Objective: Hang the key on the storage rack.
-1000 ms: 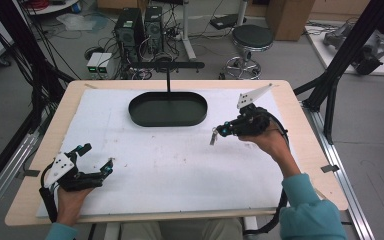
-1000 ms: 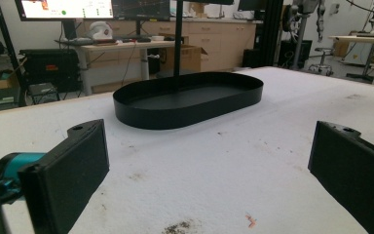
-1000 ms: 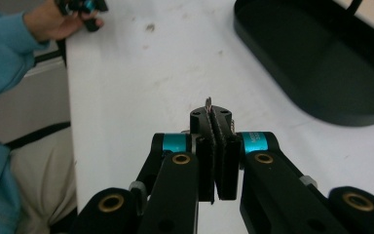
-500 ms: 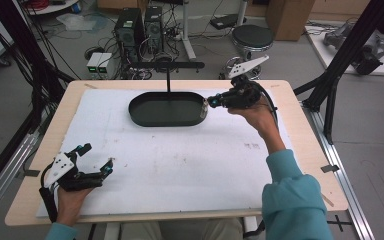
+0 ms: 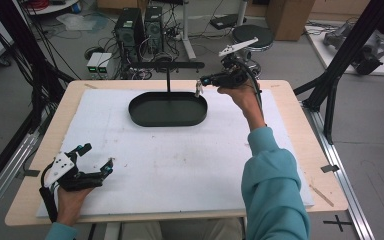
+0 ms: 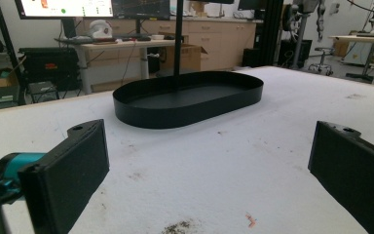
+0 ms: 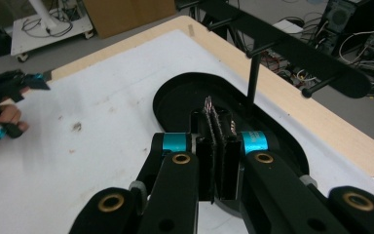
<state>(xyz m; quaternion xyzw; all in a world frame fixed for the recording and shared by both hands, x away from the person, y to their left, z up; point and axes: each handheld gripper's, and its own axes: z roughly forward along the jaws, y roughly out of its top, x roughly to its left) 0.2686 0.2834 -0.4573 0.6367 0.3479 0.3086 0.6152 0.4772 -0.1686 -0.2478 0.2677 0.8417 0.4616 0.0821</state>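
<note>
Computer towers (image 5: 140, 27), cables and a round stool (image 5: 252, 36) crowd the floor beyond the table (image 5: 300, 125), whose wooden top carries a white, lightly stained mat (image 5: 180, 155). On the far half of the mat sits a black oval tray (image 5: 168, 109); a thin black post (image 5: 168, 82) rises at its far side and bears a dark horizontal bar (image 5: 162, 65).

At the near left corner, the left hand-held gripper (image 5: 96, 159) rests low over the mat, well apart from the tray. In the left gripper view its jaws stand wide apart with bare mat between them, and the tray (image 6: 190, 97) lies ahead, with desks and monitors in the background.

The right hand-held gripper (image 5: 200, 86) is raised at the far right end of the tray, held by a hand (image 5: 242, 95) in a teal sleeve (image 5: 272, 185). In the right gripper view its jaws are pressed together on a small thin object (image 7: 210, 114), dark and metallic-looking, whose tip pokes up just past the jaw ends; what it is cannot be told. Seen from above, this small piece (image 5: 198, 89) hangs at the gripper's tip, just over the tray's right rim. The right gripper view shows the tray (image 7: 175, 95) directly beyond the jaws, the post (image 7: 253, 80) to the right, and the other hand (image 7: 2, 119) far off at the left.
</note>
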